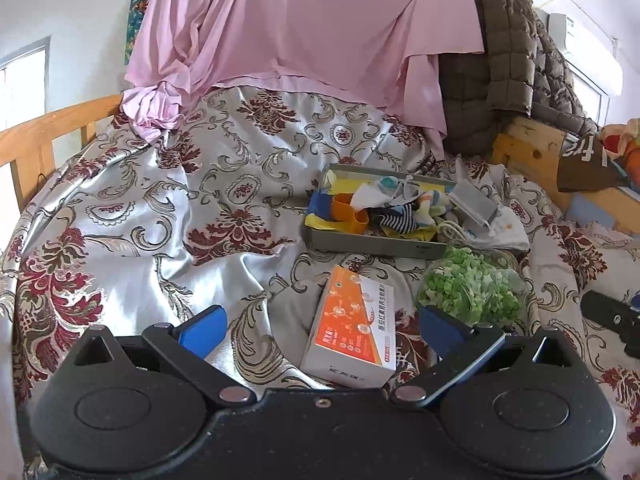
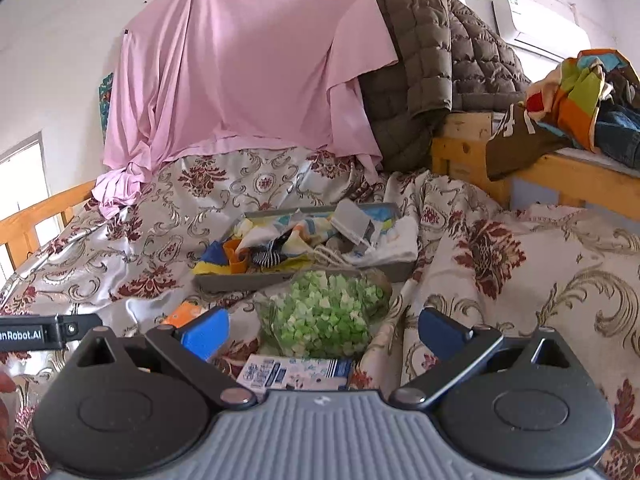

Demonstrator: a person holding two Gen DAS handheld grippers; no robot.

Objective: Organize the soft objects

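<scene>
Left tool [image 1: 320, 332] hovers low over the bed [image 1: 132, 216], fingers spread wide and gripping nothing, an orange-and-white box [image 1: 352, 328] lying between them on the floral cover. Right tool [image 2: 324, 334] likewise stands apart and empty, with a clear bag of green pieces [image 2: 324, 316] just ahead between its fingers and a blue-printed packet [image 2: 292, 372] close under it. Beyond both, a grey tray [image 1: 360, 242] holds a heap of mixed soft cloths [image 1: 404, 208], touching the bag's far side.

Tray [image 1: 372, 242] of cloths [image 1: 400, 204] on bedspread [image 1: 140, 216], bag [image 1: 468, 288] before it, box [image 1: 352, 328] left of bag
</scene>
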